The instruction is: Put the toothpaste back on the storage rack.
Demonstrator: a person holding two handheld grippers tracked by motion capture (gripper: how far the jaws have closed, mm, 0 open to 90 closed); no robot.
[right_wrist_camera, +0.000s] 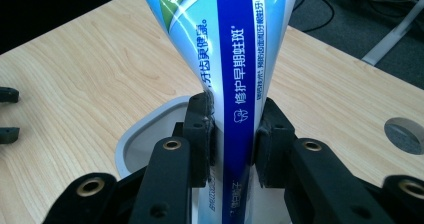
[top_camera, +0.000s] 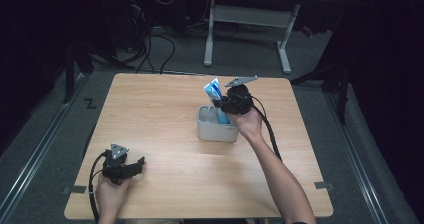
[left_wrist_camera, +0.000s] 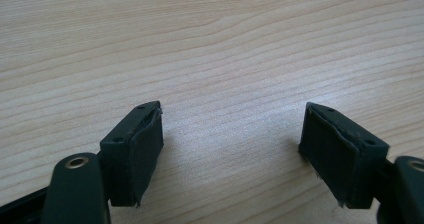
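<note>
right gripper clamped on toothpaste tube, upright over grey holder at table centre | left gripper jaws apart, idle at 7 o'clock | risk: soft tube (pinched mid-body) buckles or snags holder rim, tipping it

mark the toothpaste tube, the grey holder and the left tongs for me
toothpaste tube (right_wrist_camera: 239, 59), right gripper view, on its blue stripe.
grey holder (top_camera: 216, 132), high view, on its front wall.
left tongs (left_wrist_camera: 230, 139), left gripper view, midway between the open tips.
</note>
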